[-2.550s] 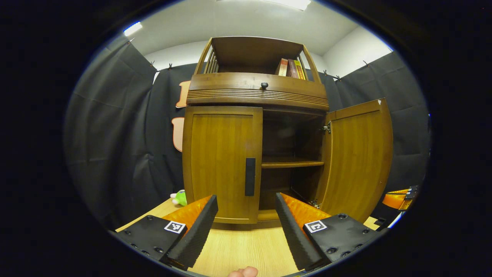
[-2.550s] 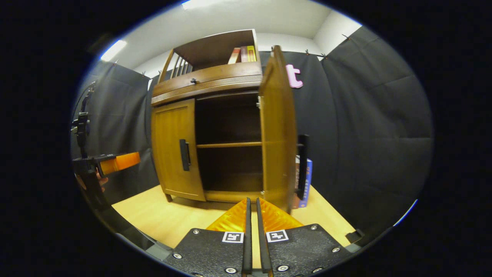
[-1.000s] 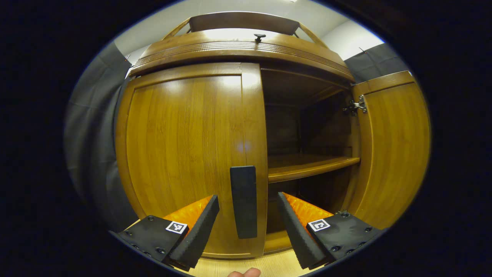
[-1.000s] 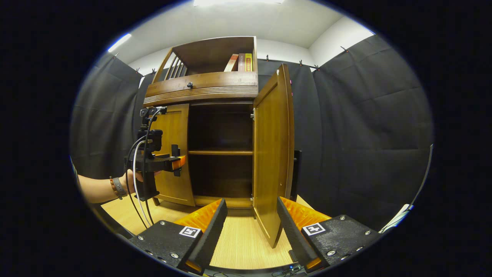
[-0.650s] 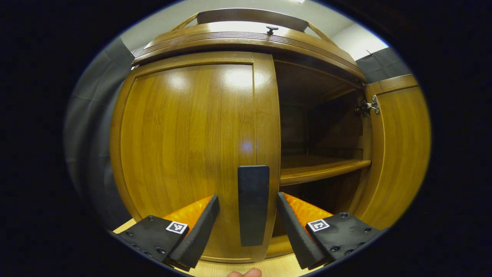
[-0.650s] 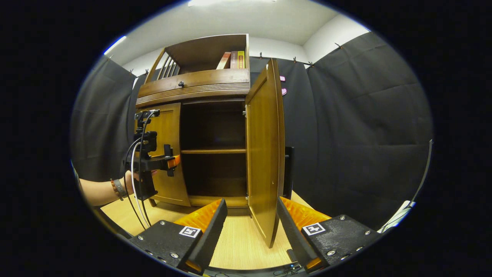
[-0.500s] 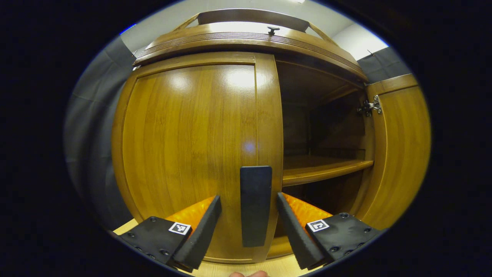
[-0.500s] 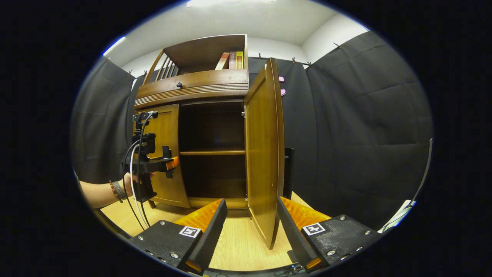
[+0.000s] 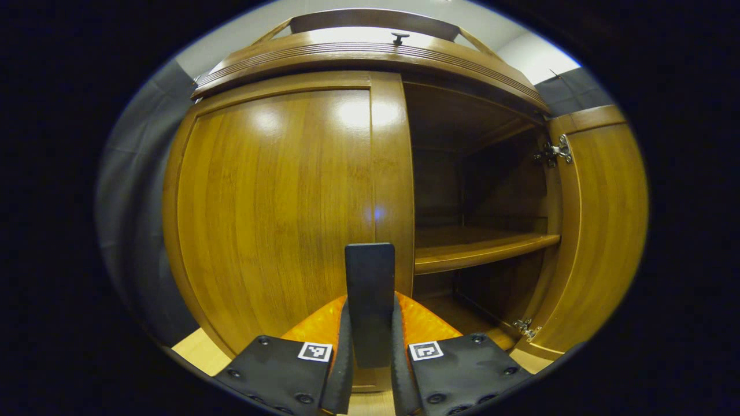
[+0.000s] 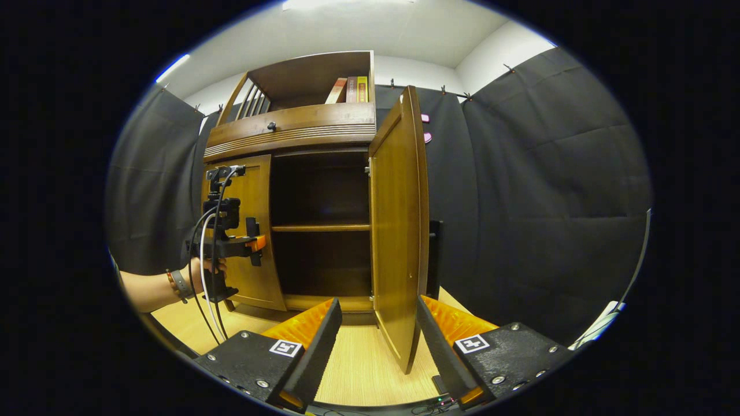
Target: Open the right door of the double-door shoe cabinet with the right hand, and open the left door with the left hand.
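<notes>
At the inner edge of the left door (image 9: 277,196), the black handle (image 9: 370,300) sits clamped between the two pads of the left gripper (image 9: 370,346), which press on it from either side. The left door lies closed against the shoe cabinet (image 10: 292,133); the right door (image 10: 399,225) stands swung wide, exposing the dark interior and the shelf (image 9: 480,248) beside the handle. The step in hand is judged to be the second one, opening the left door. The next move calls for a pull on the handle along an arc about the hinges on the side of the left door far from the handle, with the grip held firm so the pads do not slide off. In the right gripper view, a hand (image 10: 202,271) holds the left gripper level at the handle, forearm extended toward the cabinet. The right gripper (image 10: 378,341) hangs released, fingers spread, grasping nothing, just before the lower edge of the right door.
</notes>
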`<move>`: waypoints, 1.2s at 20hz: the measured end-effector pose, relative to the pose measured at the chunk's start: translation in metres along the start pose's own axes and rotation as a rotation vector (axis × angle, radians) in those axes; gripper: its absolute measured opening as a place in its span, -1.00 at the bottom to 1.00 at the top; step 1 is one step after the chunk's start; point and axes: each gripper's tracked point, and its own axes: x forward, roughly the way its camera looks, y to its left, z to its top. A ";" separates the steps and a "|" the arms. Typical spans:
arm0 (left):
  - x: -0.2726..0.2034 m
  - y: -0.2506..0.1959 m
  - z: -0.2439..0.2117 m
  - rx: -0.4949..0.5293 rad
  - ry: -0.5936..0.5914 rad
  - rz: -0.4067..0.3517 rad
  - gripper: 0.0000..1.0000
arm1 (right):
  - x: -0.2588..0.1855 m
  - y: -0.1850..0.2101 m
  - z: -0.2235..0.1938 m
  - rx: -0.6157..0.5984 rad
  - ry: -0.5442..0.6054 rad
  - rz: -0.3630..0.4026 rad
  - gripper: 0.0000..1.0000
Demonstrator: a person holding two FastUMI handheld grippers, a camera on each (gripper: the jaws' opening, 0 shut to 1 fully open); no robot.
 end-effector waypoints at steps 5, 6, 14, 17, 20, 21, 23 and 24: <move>-0.003 0.002 -0.002 0.049 0.023 0.040 -0.31 | -0.015 0.002 0.001 -0.005 -0.007 -0.014 0.63; -0.007 0.003 -0.004 0.071 0.032 0.053 -0.31 | -0.018 0.001 0.001 -0.010 -0.008 -0.017 0.83; -0.058 0.012 0.001 0.052 0.011 0.065 -0.30 | -0.027 0.005 -0.005 -0.009 0.004 -0.026 0.83; -0.087 0.017 0.001 0.037 0.016 0.053 -0.31 | -0.022 0.014 -0.009 -0.007 0.013 -0.005 0.63; -0.112 0.027 0.002 0.026 0.015 0.054 -0.31 | -0.016 0.031 -0.011 0.002 0.015 0.033 0.63; -0.121 0.031 0.003 0.027 0.012 0.061 -0.31 | -0.014 0.038 -0.011 0.005 0.015 0.047 0.63; -0.138 0.041 0.003 0.028 0.010 0.078 -0.31 | -0.012 0.046 -0.014 0.005 0.017 0.070 0.63; -0.146 0.046 0.004 0.028 0.012 0.083 -0.36 | -0.011 0.052 -0.015 0.002 0.020 0.080 0.63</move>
